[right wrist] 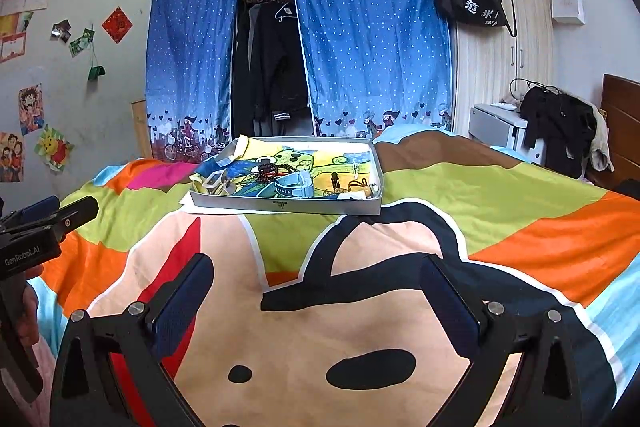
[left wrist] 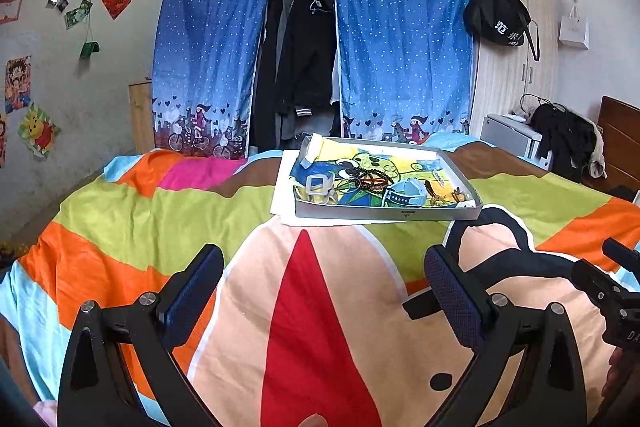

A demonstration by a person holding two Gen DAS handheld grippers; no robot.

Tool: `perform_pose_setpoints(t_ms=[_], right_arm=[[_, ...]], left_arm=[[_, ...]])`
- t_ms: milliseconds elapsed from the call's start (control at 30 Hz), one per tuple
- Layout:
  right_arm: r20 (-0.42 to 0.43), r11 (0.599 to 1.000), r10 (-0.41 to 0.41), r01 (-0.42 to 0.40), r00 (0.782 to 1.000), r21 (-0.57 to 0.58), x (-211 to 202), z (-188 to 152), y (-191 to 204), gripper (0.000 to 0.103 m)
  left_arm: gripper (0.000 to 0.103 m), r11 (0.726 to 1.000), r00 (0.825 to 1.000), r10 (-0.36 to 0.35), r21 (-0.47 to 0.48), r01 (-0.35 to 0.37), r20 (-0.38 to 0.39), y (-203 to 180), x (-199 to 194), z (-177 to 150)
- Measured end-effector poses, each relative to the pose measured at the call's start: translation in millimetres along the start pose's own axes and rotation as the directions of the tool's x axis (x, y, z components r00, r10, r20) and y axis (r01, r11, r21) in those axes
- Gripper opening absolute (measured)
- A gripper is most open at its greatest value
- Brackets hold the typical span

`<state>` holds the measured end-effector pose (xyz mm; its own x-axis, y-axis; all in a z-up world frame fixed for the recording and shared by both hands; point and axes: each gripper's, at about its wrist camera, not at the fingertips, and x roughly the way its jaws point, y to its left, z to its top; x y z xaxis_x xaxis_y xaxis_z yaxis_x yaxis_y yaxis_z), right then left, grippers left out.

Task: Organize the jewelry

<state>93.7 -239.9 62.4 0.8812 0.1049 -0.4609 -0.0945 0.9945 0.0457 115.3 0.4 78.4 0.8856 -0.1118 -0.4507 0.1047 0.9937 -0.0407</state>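
Both your left gripper (left wrist: 324,291) and right gripper (right wrist: 316,291) are spread wide, holding nothing. The dark bead bracelet (left wrist: 370,179) sits mid-tray (left wrist: 384,213) on the bed (left wrist: 160,211), far ahead. It's probably light, floppy, slippery, so pinch across the strand.

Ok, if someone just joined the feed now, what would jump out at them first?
Likely the bright cartoon bedspread filling the foreground, with both grippers, left and right, open and empty above it. Next, the shallow grey tray mid-bed holding dark bead bracelets and trinkets, in front of the blue dotted wardrobe curtain.
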Motion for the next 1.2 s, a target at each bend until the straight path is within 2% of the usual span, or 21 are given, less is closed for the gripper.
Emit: perform_pose_setpoints(t_ms=[1200], right_arm=[[0.001, 1.000, -0.002, 0.002, 1.000, 0.004, -2.4, -0.1, -0.2, 0.103]], left_arm=[[0.098, 1.000, 1.000, -0.005, 0.012, 0.005, 0.007, -0.8, -1.5, 0.4]])
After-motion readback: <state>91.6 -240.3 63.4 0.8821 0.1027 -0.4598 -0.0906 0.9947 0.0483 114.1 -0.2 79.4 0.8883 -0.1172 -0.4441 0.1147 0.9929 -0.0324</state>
